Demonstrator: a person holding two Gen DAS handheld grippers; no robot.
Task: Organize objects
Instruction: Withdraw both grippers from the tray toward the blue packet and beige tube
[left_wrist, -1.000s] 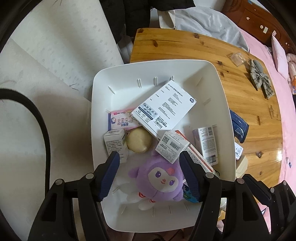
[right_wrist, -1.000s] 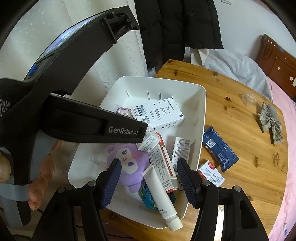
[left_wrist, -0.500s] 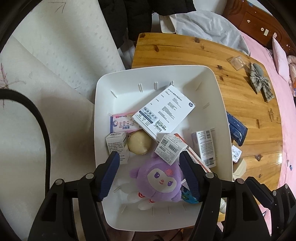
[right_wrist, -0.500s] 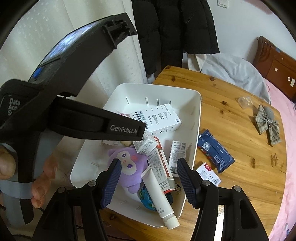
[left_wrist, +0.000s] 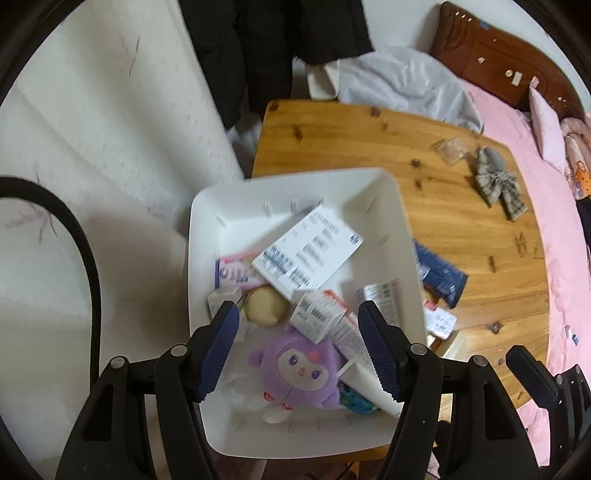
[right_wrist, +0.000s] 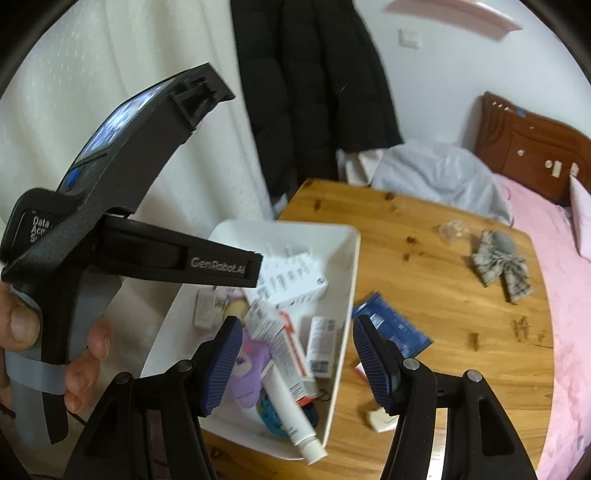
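A white bin (left_wrist: 402, 221) (right_wrist: 347, 288) sits at the near left corner of the wooden table (left_wrist: 461, 206) (right_wrist: 436, 306). It holds a purple plush toy (left_wrist: 295, 365) (right_wrist: 251, 365), a large white box (left_wrist: 310, 251) (right_wrist: 291, 280), several small cartons, a round cream puck (left_wrist: 266, 311) and a white tube (right_wrist: 291, 413). My left gripper (left_wrist: 297, 350) hangs open above the plush, holding nothing. My right gripper (right_wrist: 295, 360) is open and empty over the bin's right side. A hand (right_wrist: 88, 354) holds the left gripper's body (right_wrist: 122, 206) in the right wrist view.
On the table outside the bin lie a blue packet (left_wrist: 441, 275) (right_wrist: 391, 328), a small red-and-white card (left_wrist: 439, 321), a plaid bow (left_wrist: 498, 184) (right_wrist: 498, 266) and a clear wrapper (left_wrist: 450, 149). A pink bed (right_wrist: 554, 258) borders the right; a white curtain (left_wrist: 92, 129) and dark coats (right_wrist: 314, 92) stand behind.
Both grippers have risen and tilted up, so the bin looks smaller and more of the table and room shows. Jaw openings are unchanged; nothing was grasped.
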